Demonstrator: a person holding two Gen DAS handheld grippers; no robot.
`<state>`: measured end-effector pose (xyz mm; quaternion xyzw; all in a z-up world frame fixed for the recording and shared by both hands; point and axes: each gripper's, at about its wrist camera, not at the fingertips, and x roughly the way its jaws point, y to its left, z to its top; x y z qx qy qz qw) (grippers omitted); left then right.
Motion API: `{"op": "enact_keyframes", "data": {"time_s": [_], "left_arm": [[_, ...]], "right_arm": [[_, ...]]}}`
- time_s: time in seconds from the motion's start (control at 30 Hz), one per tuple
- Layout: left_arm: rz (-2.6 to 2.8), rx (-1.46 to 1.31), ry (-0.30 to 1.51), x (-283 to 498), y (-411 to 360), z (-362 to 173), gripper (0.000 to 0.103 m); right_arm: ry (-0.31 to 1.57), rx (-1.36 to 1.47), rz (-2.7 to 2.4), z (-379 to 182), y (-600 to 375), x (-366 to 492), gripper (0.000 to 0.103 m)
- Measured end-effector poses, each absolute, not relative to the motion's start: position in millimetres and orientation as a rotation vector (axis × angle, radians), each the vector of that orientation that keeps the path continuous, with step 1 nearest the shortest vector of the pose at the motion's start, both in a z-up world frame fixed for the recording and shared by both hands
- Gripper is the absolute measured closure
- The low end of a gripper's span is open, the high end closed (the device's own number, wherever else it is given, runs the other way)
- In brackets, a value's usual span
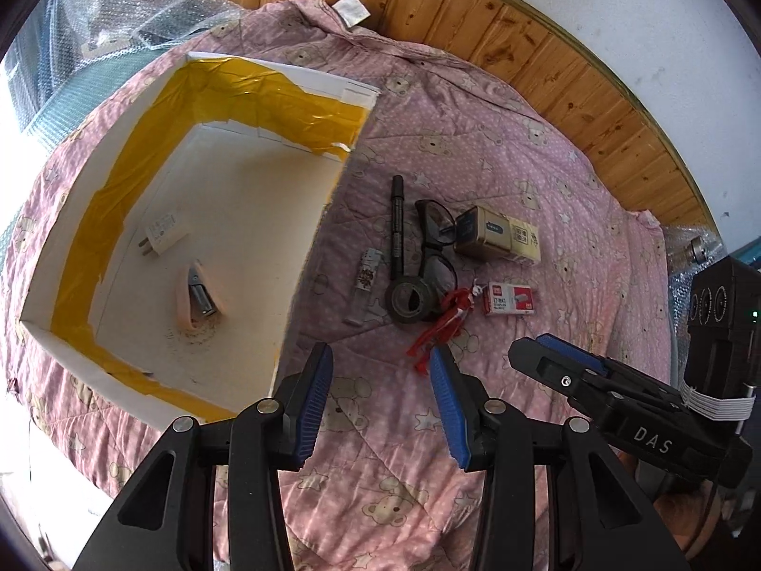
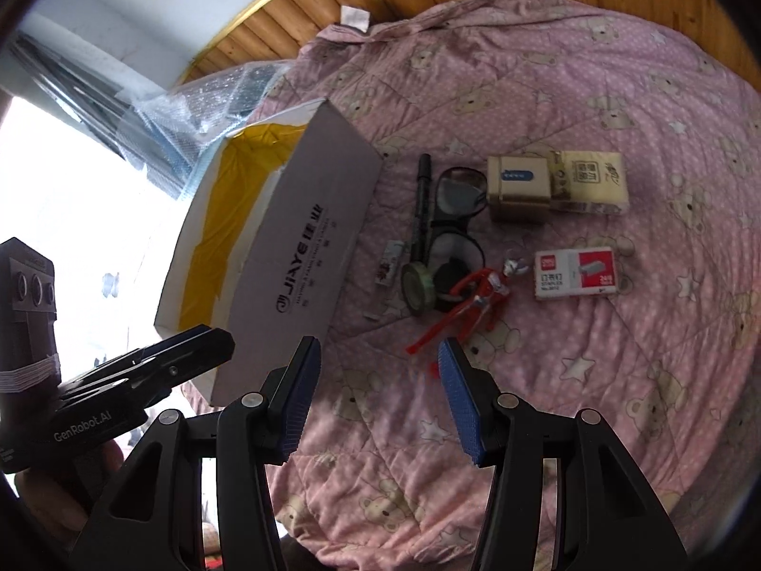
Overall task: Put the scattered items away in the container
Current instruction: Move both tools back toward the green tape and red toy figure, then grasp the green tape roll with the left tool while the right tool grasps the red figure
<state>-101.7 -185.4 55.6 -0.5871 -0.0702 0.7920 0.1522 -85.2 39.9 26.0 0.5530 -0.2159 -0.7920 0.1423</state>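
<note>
Both my tools, left tool (image 1: 380,399) and right tool (image 2: 378,395), hang wide and empty over bare quilt (image 1: 380,490), box (image 1: 304,257) wall edge just left.

A pink bear-print quilted bed (image 1: 475,109) carries a white cardboard box (image 1: 314,257) at left and, centre frame, a black marker pen (image 1: 397,228), black-framed glasses (image 1: 435,238), a grey tape roll (image 1: 410,300), a red toy figure (image 1: 447,319) and a red-and-white staples box (image 1: 509,300).

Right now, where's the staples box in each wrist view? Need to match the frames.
Left wrist: the staples box lies right of centre on the quilt, just right of the red figure.
Right wrist: the staples box lies right of centre, again right of the red figure.
Shared landmark: the tape roll, left of the figure in both.
</note>
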Motion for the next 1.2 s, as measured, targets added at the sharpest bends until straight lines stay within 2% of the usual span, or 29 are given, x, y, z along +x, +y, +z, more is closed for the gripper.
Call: {"op": "enact_keyframes", "data": {"time_s": [0.73,0.87,1.1,1.2], "left_arm": [[2.078,-1.837,-0.154,-152.1,-110.6,-23.6,0.059],[2.066,-1.879,-0.155,-165.1,-105.8,-43.1,0.059],[2.067,-1.947,-0.134,-181.6,-103.3,-74.2,0.059],[2.07,-1.954,-0.148,-184.4,-108.2,-79.1,0.05]], "right_arm": [[-0.766,1.736,-2.232,-26.8,77.6,-103.4,0.048],[-0.784,1.764,-2.195,-39.3,75.6,-112.9,0.058],[-0.808,1.828,-2.147,-59.2,72.0,-128.1,0.059],[-0.827,1.851,-2.122,-68.8,69.3,-134.6,0.059]]}}
